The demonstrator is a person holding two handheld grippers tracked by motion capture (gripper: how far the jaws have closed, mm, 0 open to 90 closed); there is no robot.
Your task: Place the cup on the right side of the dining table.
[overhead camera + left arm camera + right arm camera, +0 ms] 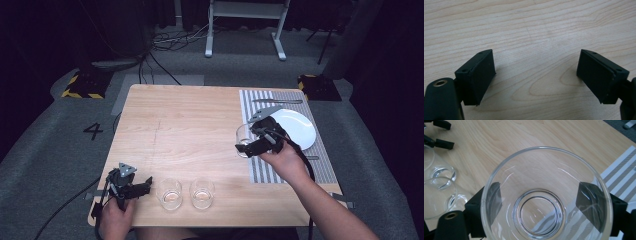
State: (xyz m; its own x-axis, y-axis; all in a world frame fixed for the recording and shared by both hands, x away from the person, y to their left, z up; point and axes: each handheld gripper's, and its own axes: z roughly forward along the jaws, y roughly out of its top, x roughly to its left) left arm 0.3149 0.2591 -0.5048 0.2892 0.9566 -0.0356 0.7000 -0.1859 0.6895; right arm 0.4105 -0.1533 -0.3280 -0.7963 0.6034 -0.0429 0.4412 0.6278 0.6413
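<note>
The high view looks forward and down over the whole worktop (200, 120) from afar, while both gripper views look along their jaws, close to its wood.

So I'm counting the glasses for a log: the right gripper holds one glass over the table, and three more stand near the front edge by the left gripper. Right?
Not quite. The right gripper does hold a glass, but two glasses, not three, stand near the front edge by the left gripper: one glass and another. The high view shows it.

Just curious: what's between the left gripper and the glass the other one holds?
In the high view, bare wooden table separates the left gripper from the held glass.
</note>
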